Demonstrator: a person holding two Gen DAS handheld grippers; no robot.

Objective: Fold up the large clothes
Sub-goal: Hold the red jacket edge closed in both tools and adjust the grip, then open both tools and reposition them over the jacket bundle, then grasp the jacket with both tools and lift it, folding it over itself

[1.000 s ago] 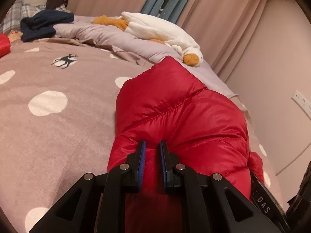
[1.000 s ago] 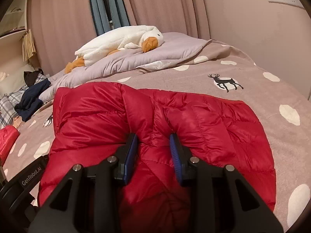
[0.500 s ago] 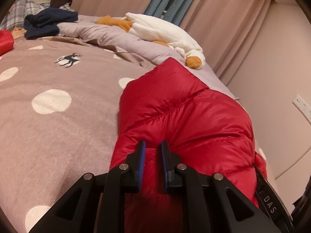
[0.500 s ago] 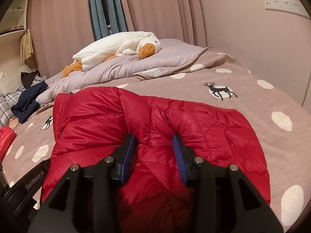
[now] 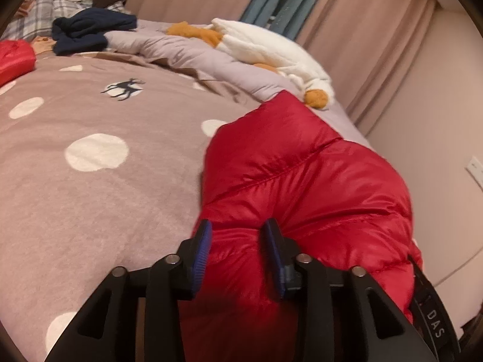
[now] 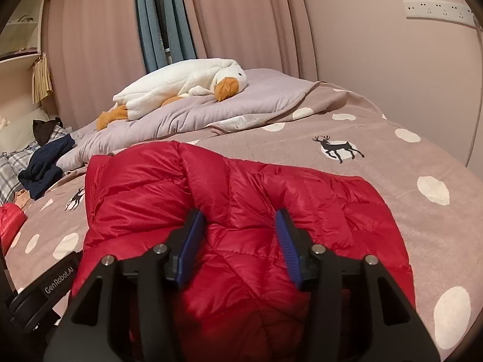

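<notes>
Reading "GenRobot.AI" on left hand-held gripper (image 5: 237,252), "DAS" on right hand-held gripper (image 6: 240,249) | both released, jaws apart | one red down jacket (image 6: 241,199) | one plush goose (image 6: 184,86) | bed (image 5: 90,199)

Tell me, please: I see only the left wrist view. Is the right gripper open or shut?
Observer: Open. The right gripper has its jaws apart, with a puff of the jacket between them.
Operator: Where does the jacket end on that side?
Observer: Its far edge lies on the bedspread, short of a deer print.
</notes>
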